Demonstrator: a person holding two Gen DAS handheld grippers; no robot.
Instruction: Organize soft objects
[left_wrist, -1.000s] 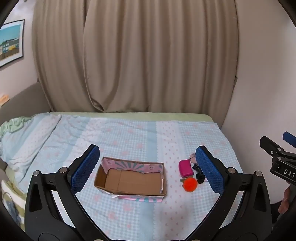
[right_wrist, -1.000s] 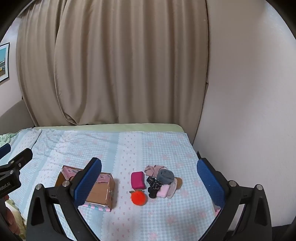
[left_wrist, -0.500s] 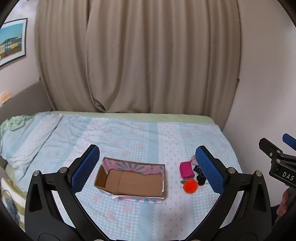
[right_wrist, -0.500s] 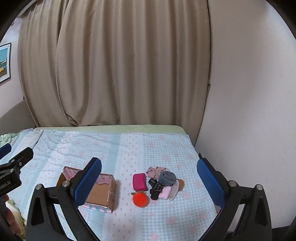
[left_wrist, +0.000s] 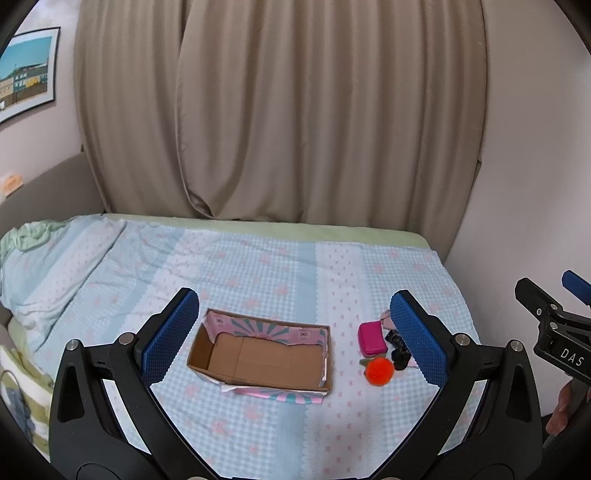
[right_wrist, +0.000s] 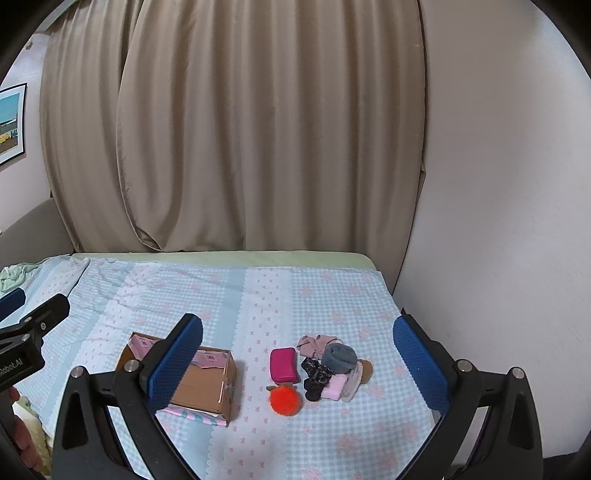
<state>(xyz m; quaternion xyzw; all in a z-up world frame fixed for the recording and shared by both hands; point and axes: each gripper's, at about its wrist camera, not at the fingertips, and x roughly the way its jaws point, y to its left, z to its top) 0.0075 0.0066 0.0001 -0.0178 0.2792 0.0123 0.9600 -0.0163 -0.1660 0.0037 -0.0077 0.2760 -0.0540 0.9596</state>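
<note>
An open cardboard box (left_wrist: 264, 360) with pink patterned flaps sits empty on the bed; it also shows in the right wrist view (right_wrist: 207, 384). To its right lies a small pile of soft things: a magenta pouch (right_wrist: 283, 364), an orange pompom (right_wrist: 285, 401), a grey rolled sock (right_wrist: 339, 357), a pink cloth (right_wrist: 318, 343), a dark patterned piece (right_wrist: 316, 373) and a pale pink piece (right_wrist: 335, 387). The pouch (left_wrist: 372, 337) and pompom (left_wrist: 379, 371) show in the left wrist view too. My left gripper (left_wrist: 295, 338) is open and empty above the box. My right gripper (right_wrist: 301, 365) is open and empty above the pile.
The bed (left_wrist: 258, 266) has a light blue checked cover, with a rumpled pillow (left_wrist: 40, 266) at the left. Beige curtains (left_wrist: 295, 129) hang behind it and a white wall (right_wrist: 498, 221) borders its right side. A framed picture (left_wrist: 26, 74) hangs at the far left.
Both views have drifted slightly, and the box and pile sit a little lower and closer in the frames. Both grippers stay open and nothing on the bed has moved.
</note>
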